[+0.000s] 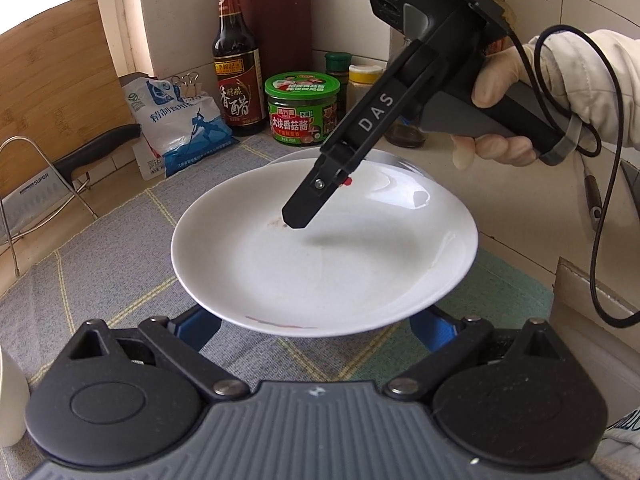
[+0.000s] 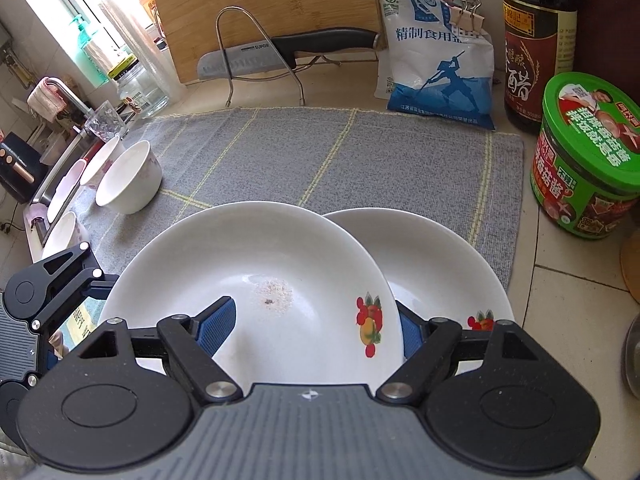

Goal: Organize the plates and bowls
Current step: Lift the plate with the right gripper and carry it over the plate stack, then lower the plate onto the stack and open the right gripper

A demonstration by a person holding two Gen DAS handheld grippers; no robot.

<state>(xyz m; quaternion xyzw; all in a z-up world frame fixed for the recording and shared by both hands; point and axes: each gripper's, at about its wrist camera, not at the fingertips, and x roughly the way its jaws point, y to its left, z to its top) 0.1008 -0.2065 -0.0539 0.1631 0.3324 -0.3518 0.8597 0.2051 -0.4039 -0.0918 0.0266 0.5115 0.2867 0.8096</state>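
Grey mat (image 2: 320,152) lies open; bowls (image 2: 128,178) and jar (image 2: 584,160) flank it.

Two white plates were on the grey mat: one (image 2: 256,280) with a fruit print, overlapping a second (image 2: 436,264) at its 3 o'clock. Four white bowls sat toward 9 o'clock: the nearest bowl (image 2: 130,178), one behind it (image 2: 102,160), another (image 2: 66,192) by the sink edge, and a fourth (image 2: 64,234) lower down. One cleaver (image 2: 280,54) rested on one wire rack (image 2: 248,52) at 12 o'clock, before one bamboo cutting board (image 2: 260,4). One salt bag (image 2: 436,64), one vinegar bottle (image 2: 536,48) and one green-lidded sauce jar (image 2: 588,156) stood toward 2 o'clock.
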